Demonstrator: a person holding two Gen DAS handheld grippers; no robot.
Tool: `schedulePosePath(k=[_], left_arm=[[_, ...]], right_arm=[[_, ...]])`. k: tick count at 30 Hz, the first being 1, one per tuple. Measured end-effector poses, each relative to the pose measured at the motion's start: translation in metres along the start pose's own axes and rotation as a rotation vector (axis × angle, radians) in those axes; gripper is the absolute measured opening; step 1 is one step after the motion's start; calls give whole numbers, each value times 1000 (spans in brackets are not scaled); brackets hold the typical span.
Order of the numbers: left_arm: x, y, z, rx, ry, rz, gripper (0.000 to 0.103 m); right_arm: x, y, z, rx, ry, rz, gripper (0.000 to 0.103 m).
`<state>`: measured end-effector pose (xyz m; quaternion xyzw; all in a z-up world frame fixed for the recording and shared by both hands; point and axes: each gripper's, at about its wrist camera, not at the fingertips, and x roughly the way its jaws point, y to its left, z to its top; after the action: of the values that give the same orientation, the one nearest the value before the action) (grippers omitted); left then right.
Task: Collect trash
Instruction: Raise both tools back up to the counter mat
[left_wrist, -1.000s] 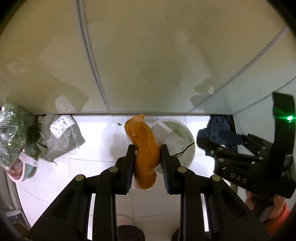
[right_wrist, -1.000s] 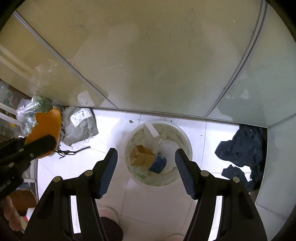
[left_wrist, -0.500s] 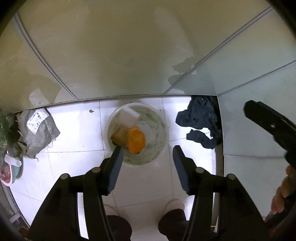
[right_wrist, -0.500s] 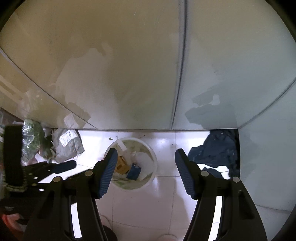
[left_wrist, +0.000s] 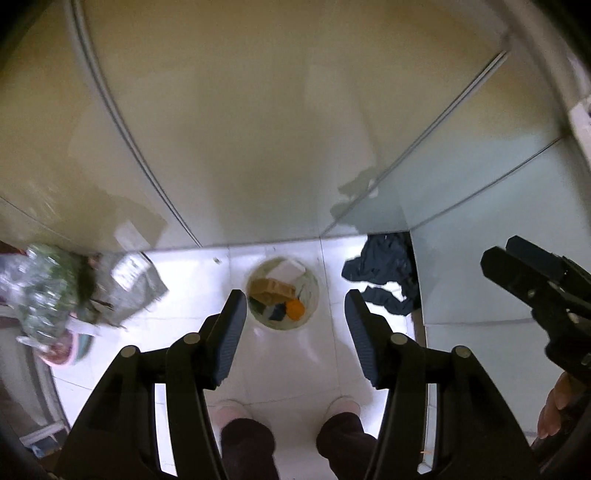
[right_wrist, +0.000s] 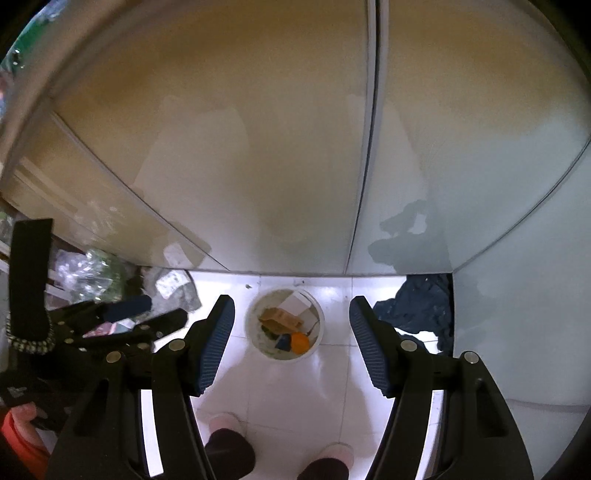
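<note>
White floor tiles (left_wrist: 295, 373) fill the lower frame, bin (left_wrist: 282, 293) at centre holding the orange trash (left_wrist: 295, 308). Both the left gripper (left_wrist: 293, 338) and right gripper (right_wrist: 291, 341) are spread, empty. Risk: the grey bag (left_wrist: 136, 284) at left may be forgotten.

No legible text anywhere.

Home interior, a tiled corner. Glossy white floor tiles (left_wrist: 295, 373) meet pale glass panels (right_wrist: 258, 147) with metal frames. Dark clothes (left_wrist: 384, 273) heaped at right, bagged greens (left_wrist: 40, 291) at left, small waste bin (right_wrist: 286, 325) centre. Slippered feet (right_wrist: 225, 424) at the bottom.
</note>
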<state>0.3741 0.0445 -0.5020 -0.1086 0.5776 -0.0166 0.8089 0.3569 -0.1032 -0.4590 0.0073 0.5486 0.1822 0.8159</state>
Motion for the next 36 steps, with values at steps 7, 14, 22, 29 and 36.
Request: schedulePosePath(k=[7, 14, 22, 29, 36], left_arm=[[-148, -5, 24, 34, -148, 10, 54], [-288, -4, 44, 85, -349, -14, 54], [-409, 11, 60, 143, -568, -28, 59], [-452, 16, 79, 155, -684, -1, 73], [-454, 8, 124, 137, -759, 54, 85]], right_arm=[[-99, 28, 26, -6, -69, 1, 62], [-207, 71, 48, -16, -206, -6, 62], [-310, 123, 65, -23, -412, -29, 62], [-350, 140, 88, -43, -547, -43, 69], [-358, 129, 128, -64, -631, -40, 71]])
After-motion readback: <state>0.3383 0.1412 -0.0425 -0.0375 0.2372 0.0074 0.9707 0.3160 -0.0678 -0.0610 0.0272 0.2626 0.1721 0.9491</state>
